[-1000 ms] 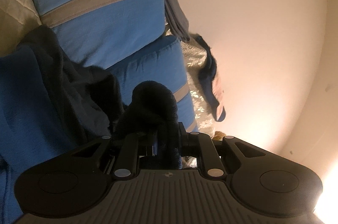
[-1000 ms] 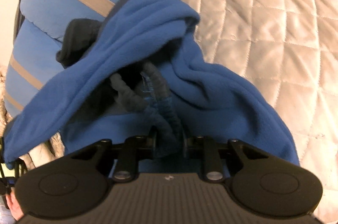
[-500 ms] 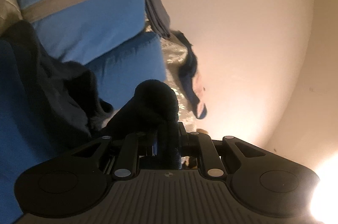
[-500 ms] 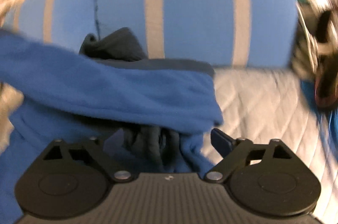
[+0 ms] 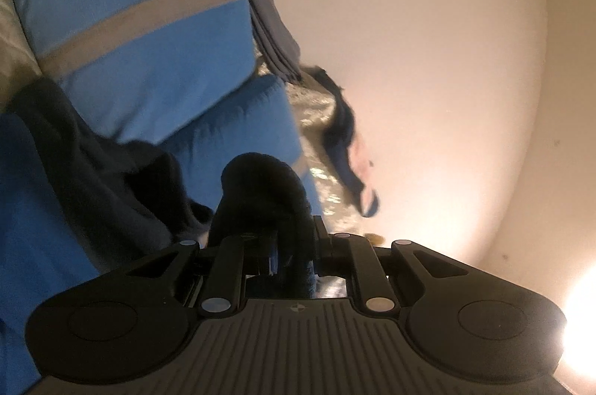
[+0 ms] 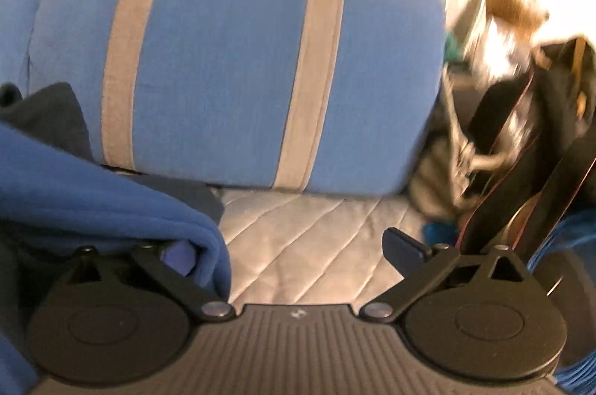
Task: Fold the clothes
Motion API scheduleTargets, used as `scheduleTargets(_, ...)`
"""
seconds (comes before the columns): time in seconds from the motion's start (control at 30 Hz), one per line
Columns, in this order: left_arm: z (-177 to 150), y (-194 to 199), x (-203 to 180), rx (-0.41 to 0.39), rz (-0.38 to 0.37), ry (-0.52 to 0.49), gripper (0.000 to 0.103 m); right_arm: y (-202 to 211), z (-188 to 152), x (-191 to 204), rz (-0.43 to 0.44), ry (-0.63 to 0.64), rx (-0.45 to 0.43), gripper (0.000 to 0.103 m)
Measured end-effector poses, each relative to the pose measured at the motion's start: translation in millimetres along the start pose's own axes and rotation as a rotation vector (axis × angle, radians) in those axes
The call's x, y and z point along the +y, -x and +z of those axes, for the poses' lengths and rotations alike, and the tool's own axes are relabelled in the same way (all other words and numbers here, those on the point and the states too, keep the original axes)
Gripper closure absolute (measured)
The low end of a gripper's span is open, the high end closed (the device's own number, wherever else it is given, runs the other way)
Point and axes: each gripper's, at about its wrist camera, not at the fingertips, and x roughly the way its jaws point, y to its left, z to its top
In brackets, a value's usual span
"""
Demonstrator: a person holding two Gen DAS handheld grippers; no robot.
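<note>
So the left gripper is clamping a dark bunched end of the blue fleece garment, which is lying on the quilted bed against the striped pillow. The right gripper has just been opening its jaws, nothing between them, fleece sitting off its left finger.

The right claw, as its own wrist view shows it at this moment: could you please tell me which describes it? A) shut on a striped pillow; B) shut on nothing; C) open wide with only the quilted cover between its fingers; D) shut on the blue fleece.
C: the right claw has just been opening, its fingers stand far apart over the bare quilted cover, and the blue fleece lies to the left.
</note>
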Motion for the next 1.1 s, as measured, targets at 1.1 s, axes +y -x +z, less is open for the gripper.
scheduleTargets(1.1, 31, 20, 57, -0.144, 0.173, 0.206, 0.087, -10, -28, 30, 0.242, 0.2, 0.166, 0.0)
